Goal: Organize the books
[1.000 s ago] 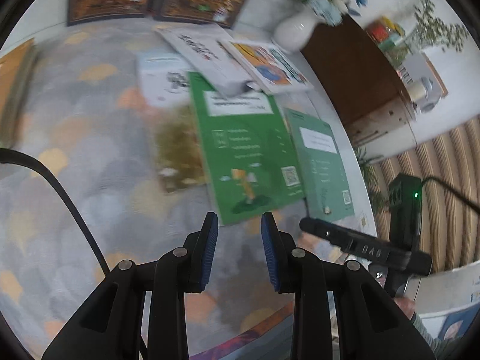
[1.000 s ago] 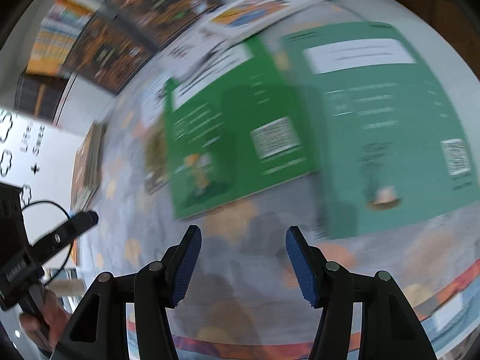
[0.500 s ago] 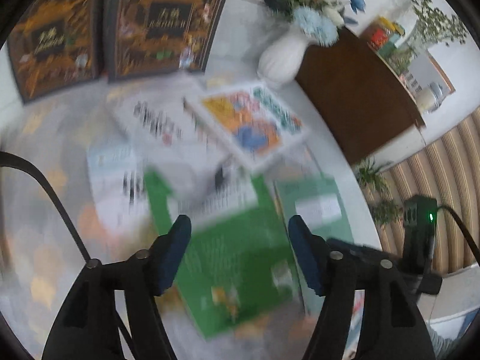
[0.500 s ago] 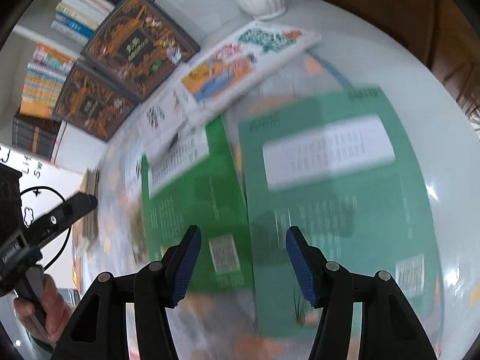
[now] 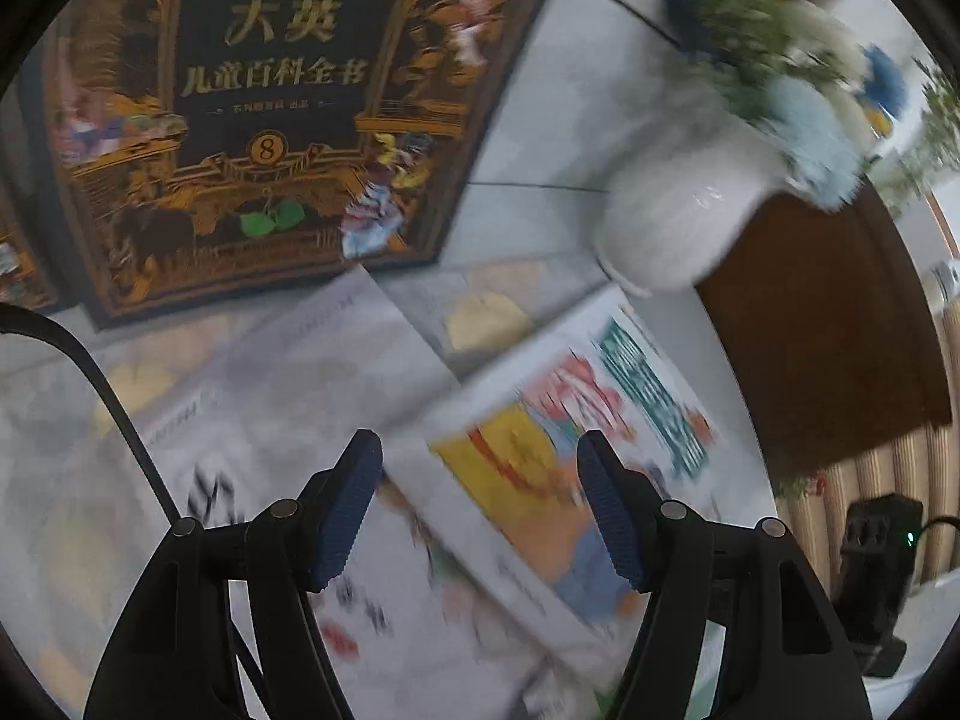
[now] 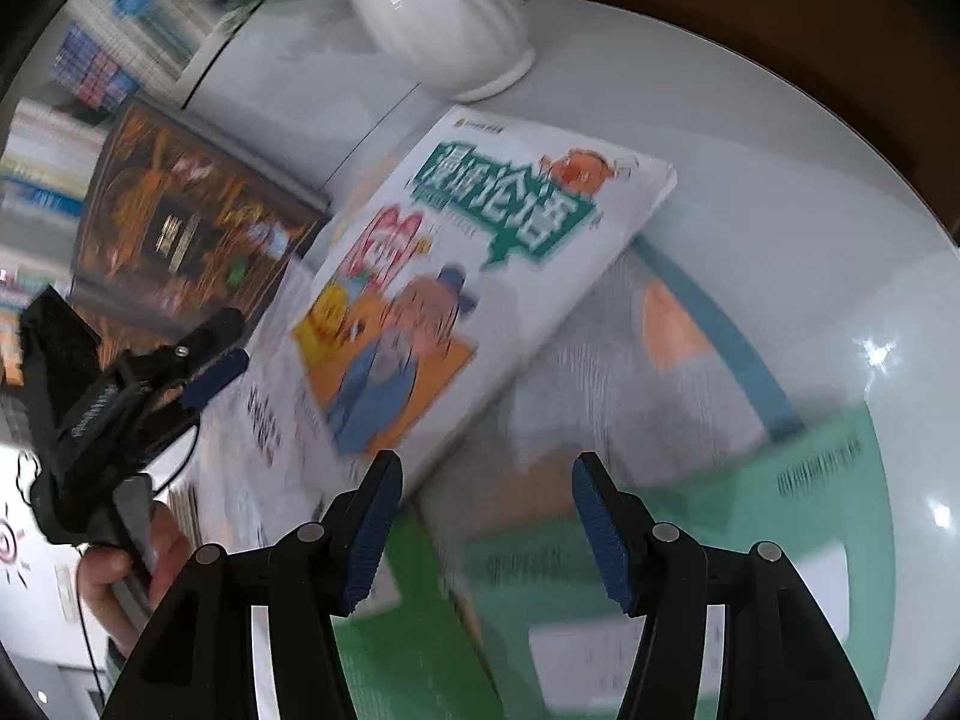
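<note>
White, glossy worktop (image 6: 780,192): round-edged, part covered by a grey mat with orange and yellow patches (image 5: 486,318); it carries all we list below.

Dark, gold-ornamented volume (image 5: 264,120), marked 8: the largest book, propped upright at the back of the worktop.

White vase (image 5: 678,210) holding flowers: it stands at the back, right of the dark volume and just beyond the cartoon book.

Cartoon-cover book (image 6: 480,276), white with a teal title: it lies flat, overlapping a pale printed book (image 5: 288,396) to its left.

Green books (image 6: 690,546), two, flat side by side, nearest our right claw.

Left claw (image 5: 480,510): we hold it above the cartoon book and its pale neighbour, jaws just opened, well apart, nothing between the pads.

Right claw (image 6: 486,522): jaws partly open and empty, over the green books' far edge.

Hand (image 6: 129,576): it grips the left claw's handle, seen from the right wrist.
</note>
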Demonstrator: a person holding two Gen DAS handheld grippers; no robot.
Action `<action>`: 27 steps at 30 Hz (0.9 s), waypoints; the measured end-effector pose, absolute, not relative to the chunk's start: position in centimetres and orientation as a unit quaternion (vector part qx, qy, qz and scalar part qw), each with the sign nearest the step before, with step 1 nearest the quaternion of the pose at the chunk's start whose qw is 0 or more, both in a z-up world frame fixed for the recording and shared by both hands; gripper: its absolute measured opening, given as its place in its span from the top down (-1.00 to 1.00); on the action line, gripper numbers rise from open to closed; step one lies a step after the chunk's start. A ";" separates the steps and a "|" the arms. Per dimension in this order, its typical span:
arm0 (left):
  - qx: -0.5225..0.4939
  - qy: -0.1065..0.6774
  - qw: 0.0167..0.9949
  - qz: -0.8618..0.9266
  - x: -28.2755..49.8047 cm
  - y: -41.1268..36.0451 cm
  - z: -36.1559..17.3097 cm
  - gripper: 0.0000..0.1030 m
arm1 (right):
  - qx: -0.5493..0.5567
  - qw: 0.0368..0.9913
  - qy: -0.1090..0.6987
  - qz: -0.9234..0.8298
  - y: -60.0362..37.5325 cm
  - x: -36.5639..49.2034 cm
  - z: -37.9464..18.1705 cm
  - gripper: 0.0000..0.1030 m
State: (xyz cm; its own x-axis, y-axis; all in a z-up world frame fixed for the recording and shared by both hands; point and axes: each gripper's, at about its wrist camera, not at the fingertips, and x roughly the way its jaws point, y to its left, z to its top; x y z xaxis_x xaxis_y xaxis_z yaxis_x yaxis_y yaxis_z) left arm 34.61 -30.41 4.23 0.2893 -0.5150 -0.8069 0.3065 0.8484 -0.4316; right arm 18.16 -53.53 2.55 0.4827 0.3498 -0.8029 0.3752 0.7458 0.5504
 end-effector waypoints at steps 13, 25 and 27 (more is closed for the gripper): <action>-0.077 0.559 0.760 -0.322 33.9 -33.3 2.5 -0.28 | 0.317 0.808 0.497 -0.010 -52.9 20.7 2.9 -0.14; -0.198 0.567 0.727 -0.332 19.7 -26.6 4.7 -0.28 | 0.182 0.824 0.535 0.046 -48.4 15.6 7.2 -0.15; -0.210 0.565 0.730 -0.322 16.8 -25.2 5.2 -0.28 | 0.174 0.819 0.543 0.062 -47.2 13.8 7.3 -0.15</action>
